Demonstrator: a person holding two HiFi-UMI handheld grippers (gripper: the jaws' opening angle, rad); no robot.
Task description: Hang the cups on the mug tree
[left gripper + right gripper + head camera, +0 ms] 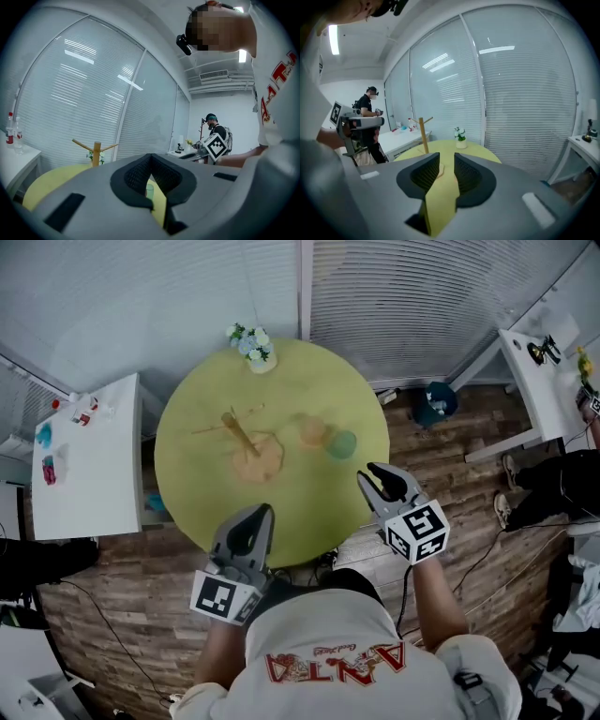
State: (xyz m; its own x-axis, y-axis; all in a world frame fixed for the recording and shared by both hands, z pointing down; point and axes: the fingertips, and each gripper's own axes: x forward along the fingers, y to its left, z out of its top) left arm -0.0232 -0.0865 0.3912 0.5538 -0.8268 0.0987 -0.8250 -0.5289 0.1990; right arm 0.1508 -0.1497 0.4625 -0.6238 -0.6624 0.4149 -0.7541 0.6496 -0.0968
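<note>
One round yellow-green table (187,498) fills the middle of the head view, with a white side table (94,474) to its left and another white table (539,381) at the far right. Both grippers hover at the near edge. The left gripper (264,511) has its jaws together at the tips with nothing gripped. The right gripper (368,474), over the near right rim, has its jaws a little apart with only tabletop showing between them. Left of centre the wooden mug tree (246,439) stands on its flat base. Just right of it an orange cup (312,431) and a green cup (341,443) stand side by side on the table, not on the tree. At the far edge sits a small flower pot (253,347).
</note>
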